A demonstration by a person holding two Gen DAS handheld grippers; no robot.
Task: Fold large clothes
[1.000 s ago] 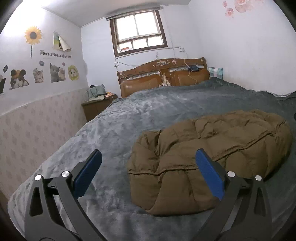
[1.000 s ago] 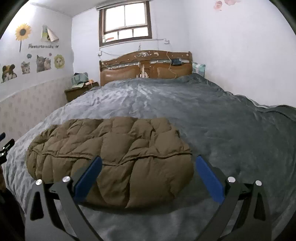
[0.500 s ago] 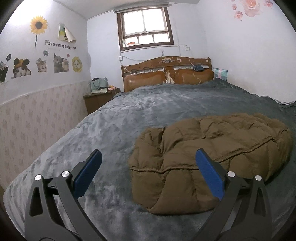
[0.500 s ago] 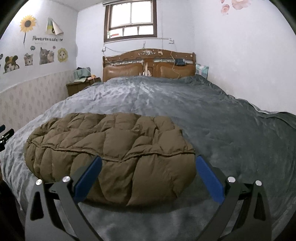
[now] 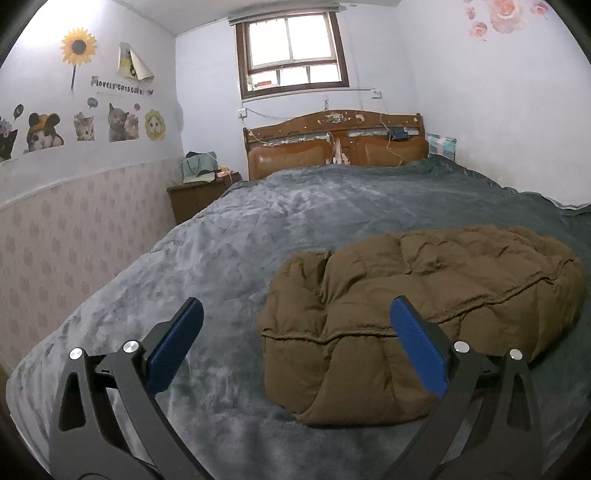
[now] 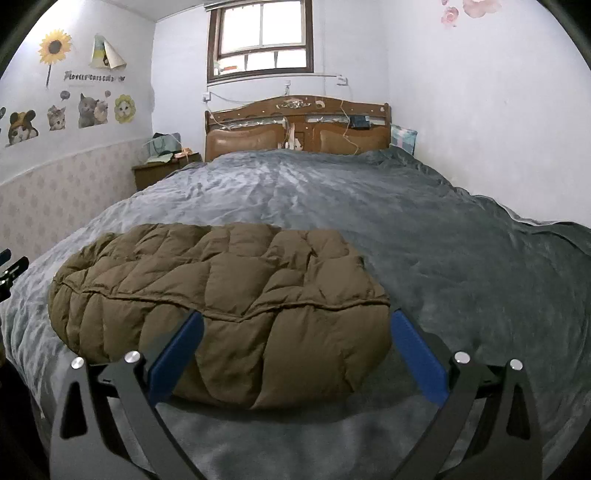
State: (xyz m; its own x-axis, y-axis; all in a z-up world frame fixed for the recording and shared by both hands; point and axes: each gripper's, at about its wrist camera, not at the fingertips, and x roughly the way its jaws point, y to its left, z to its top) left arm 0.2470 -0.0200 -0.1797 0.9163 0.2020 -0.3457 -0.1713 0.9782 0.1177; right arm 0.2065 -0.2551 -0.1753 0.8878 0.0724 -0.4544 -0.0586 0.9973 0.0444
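A wide bed point(image 5: 332, 221) under a grey blanket point(image 6: 424, 236) fills the room, its carved wooden headboard point(image 6: 295, 125) against the far wall. Above it a brown-framed window point(image 5: 291, 48) glows with daylight. A nightstand point(image 5: 192, 199) stands at the bed's left. The left wall point(image 5: 92, 206) carries cat and sunflower stickers point(image 5: 77, 48) over patterned wainscot; the right wall has rose decals point(image 5: 495, 18).

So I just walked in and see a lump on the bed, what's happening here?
A person holding two grippers is folding a large brown puffer coat, which lies bundled into a compact oval on the grey bedspread. Neither gripper holds it now: the left gripper and right gripper both hover open at the near edge of the bed, the coat lying just ahead of them.
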